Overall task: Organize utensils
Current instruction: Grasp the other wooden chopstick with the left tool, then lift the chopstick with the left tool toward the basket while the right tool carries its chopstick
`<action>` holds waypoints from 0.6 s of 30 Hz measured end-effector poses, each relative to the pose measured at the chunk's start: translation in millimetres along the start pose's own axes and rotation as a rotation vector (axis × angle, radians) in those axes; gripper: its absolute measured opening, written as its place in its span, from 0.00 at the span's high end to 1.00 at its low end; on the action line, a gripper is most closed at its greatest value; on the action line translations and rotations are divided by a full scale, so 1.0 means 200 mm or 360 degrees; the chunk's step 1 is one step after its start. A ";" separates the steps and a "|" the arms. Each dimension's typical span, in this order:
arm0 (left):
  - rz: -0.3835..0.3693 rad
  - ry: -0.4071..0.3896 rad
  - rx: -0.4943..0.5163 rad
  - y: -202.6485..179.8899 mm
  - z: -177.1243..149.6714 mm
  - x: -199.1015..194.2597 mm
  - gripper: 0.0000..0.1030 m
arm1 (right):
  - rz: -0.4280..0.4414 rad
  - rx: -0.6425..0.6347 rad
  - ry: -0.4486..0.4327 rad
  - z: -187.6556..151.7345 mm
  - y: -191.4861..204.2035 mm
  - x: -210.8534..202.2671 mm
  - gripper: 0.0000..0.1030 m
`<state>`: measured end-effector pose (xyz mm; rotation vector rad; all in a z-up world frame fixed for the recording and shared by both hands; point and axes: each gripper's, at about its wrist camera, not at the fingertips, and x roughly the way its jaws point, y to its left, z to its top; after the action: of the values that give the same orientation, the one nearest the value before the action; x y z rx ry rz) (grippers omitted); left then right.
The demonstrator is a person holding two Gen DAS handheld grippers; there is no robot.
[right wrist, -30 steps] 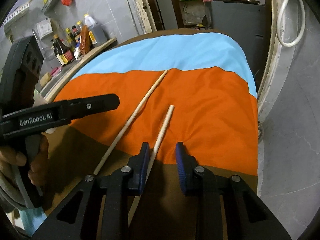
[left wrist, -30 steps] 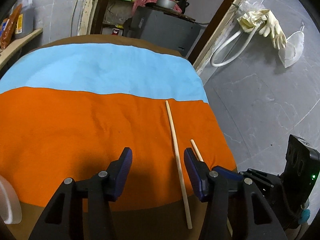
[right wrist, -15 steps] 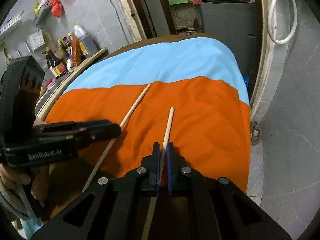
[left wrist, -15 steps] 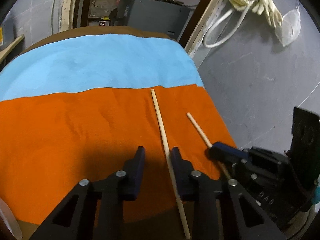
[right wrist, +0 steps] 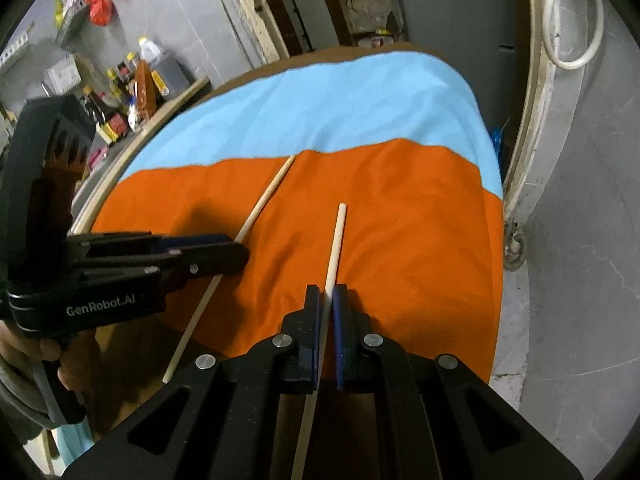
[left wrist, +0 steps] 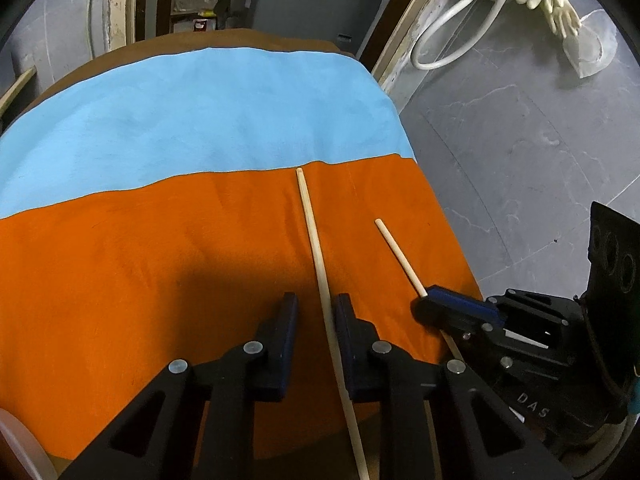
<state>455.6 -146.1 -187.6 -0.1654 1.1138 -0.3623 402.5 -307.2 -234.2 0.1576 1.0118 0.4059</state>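
Two pale wooden chopsticks lie on an orange cloth (left wrist: pixel 160 280) that covers the table. The left chopstick (left wrist: pixel 312 224) runs between the jaws of my left gripper (left wrist: pixel 316 300), which are closing. It rests against the right finger while the left pad stands clear of it. The right chopstick (right wrist: pixel 336 240) is pinched near its middle by my right gripper (right wrist: pixel 326 290), shut on it. In the left wrist view the right gripper (left wrist: pixel 432 300) shows holding the right chopstick (left wrist: pixel 396 252). In the right wrist view the left gripper (right wrist: pixel 236 256) sits over the left chopstick (right wrist: pixel 268 196).
A light blue cloth (left wrist: pixel 200 112) covers the far half of the table. The table's right edge drops to a grey floor (left wrist: pixel 520 160). Bottles (right wrist: pixel 120 92) crowd a shelf at left. A grey cabinet (left wrist: pixel 304 0), a white hose (left wrist: pixel 452 40) and rubber gloves (left wrist: pixel 552 0) lie beyond.
The left gripper shifted right to straddle the left chopstick, and its jaws narrowed. The right gripper's jaws closed onto the right chopstick.
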 end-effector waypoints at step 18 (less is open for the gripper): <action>-0.0095 -0.0346 -0.0060 0.01 -0.16 -0.29 0.95 | 0.0003 0.0113 -0.0316 -0.02 0.08 -0.22 0.96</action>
<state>404.8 -121.3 -153.3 -0.2655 0.9029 -0.3677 373.7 -310.0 -196.1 0.2575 0.8308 0.3487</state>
